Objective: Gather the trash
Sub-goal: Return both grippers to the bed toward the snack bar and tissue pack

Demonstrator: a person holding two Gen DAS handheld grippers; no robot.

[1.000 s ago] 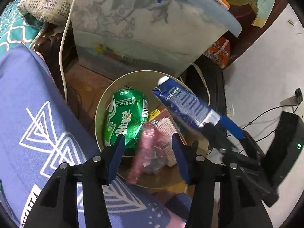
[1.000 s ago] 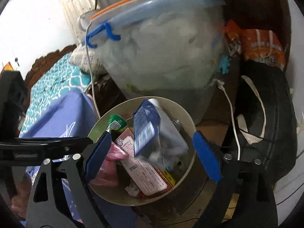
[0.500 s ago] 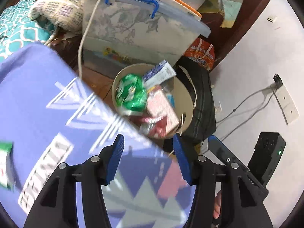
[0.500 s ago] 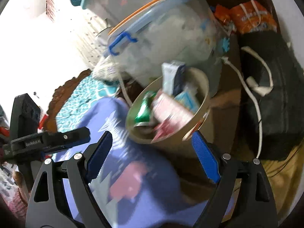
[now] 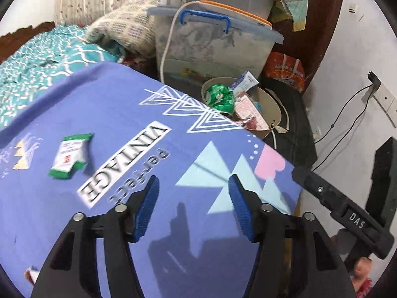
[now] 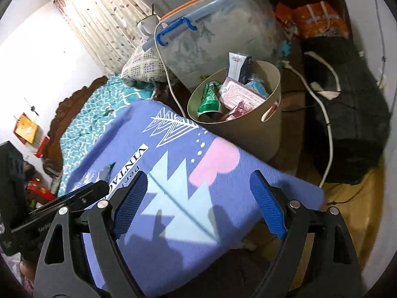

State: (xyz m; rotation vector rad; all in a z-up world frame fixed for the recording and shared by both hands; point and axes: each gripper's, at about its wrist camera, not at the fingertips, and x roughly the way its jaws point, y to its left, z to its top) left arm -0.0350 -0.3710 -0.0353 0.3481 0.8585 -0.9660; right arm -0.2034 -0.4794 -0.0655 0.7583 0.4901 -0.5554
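Both tongs are spread wide with nothing between the blue pads. The left gripper (image 5: 192, 206) hovers over the purple printed tabletop cloth (image 5: 129, 129), the one with "VINTAGE" and pale triangles on it, and the right gripper (image 6: 198, 204) hangs over the same cloth nearer its pink patch. Each one's black body pokes into the other's camera view from the side.

Out on the cloth, well to the left of the left gripper, lies a small green-and-white wrapper packet (image 5: 70, 155), flat on the fabric. From the right wrist view it only shows as a green sliver (image 6: 106, 172) just past the other tong's tip.

Past the far edge of the cloth sits the round beige plastic trash bin (image 6: 250, 124) with slot handles. It's pretty stuffed: a crushed green drink can (image 5: 220, 96) on the left side, a blue-and-white carton (image 6: 239, 67) sticking up at the back rim, a pinkish-red printed box (image 6: 242, 93) leaning in the middle and a dark red wrapper (image 6: 238, 108) near the front.

Right behind the bin is a big translucent storage tub with a blue clip handle and an orange-edged lid (image 5: 213, 39). A white cable (image 6: 322, 106) trails down beside a black bag (image 6: 347, 114) on the bin's right, with an orange plastic bag (image 6: 320, 19) behind that. A teal patterned bedspread (image 5: 42, 57) and a patterned pillow (image 5: 126, 27) sit off to the left.
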